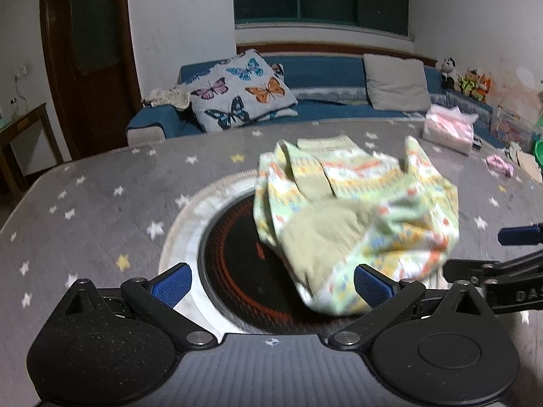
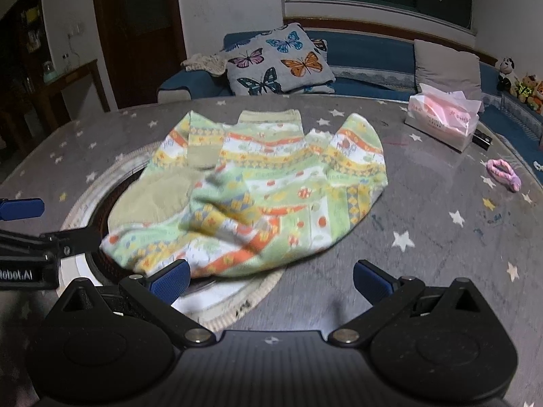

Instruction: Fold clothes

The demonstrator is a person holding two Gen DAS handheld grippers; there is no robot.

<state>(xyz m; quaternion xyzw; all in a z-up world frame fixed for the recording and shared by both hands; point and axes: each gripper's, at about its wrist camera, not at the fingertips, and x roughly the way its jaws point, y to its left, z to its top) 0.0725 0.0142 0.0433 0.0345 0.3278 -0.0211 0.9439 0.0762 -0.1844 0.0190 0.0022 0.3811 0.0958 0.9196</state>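
A small green, yellow and orange patterned garment [image 1: 356,210] lies crumpled on the grey star-print table [image 1: 101,203], partly over a round black cooktop [image 1: 237,271]. It also shows in the right wrist view [image 2: 271,190], part folded with its plain olive lining up. My left gripper [image 1: 271,285] is open and empty, its right pad beside the garment's near edge. My right gripper [image 2: 269,281] is open and empty, its left pad at the garment's near hem. Each gripper shows at the side of the other's view.
A pink tissue pack [image 2: 444,118] and a pink hair tie [image 2: 504,173] lie on the table's right side. A blue sofa [image 2: 366,68] with a butterfly cushion [image 2: 281,61] stands behind the table. A wooden door [image 1: 88,51] stands far left.
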